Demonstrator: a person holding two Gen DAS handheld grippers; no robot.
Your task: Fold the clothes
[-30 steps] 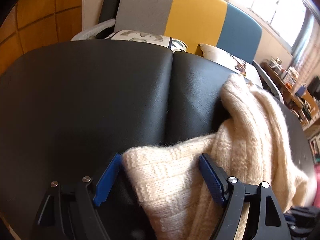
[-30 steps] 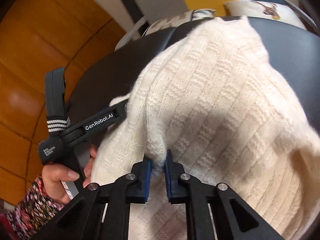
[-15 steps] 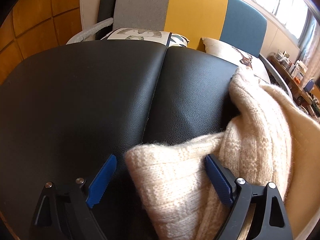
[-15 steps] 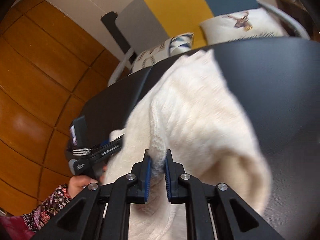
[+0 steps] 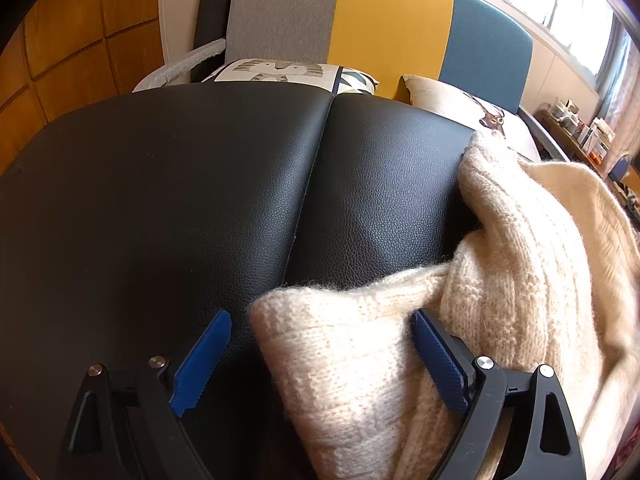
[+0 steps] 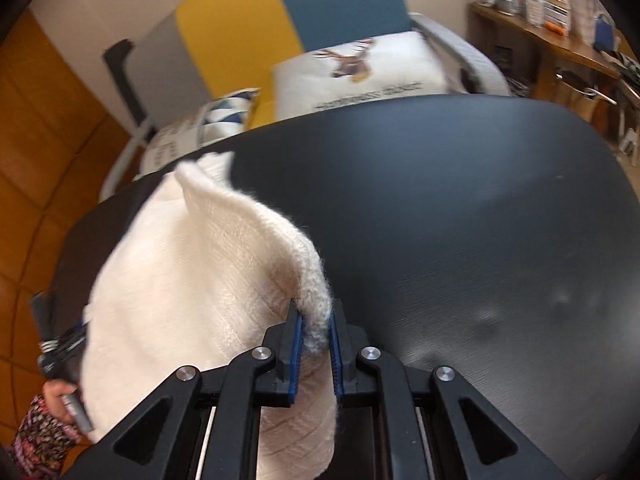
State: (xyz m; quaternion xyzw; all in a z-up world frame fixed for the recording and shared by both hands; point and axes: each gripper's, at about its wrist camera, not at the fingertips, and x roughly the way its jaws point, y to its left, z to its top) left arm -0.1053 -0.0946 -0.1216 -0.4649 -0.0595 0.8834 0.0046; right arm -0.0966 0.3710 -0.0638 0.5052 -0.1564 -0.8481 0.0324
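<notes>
A cream knitted sweater [image 5: 520,280] lies bunched on the right half of the black padded table [image 5: 180,200]. My left gripper [image 5: 320,316] stands open low over the table. A folded end of the sweater lies loosely between its blue pads, with a gap at the left pad. In the right wrist view my right gripper [image 6: 315,308] is shut on a thick edge of the sweater [image 6: 192,272] and holds it lifted above the table [image 6: 460,220]. The cloth hangs away to the left, towards a hand [image 6: 54,398] in a patterned sleeve.
Behind the table stands a sofa [image 5: 384,28] with grey, yellow and blue back panels and printed cushions [image 6: 360,68]. A cluttered wooden shelf [image 6: 552,40] runs along the right wall. Orange wood panelling [image 5: 72,48] covers the left wall.
My right gripper has carried the sweater's edge to the right and upward, away from the left gripper, dragging the cloth off the table's middle. The left jaws have spread wider.
</notes>
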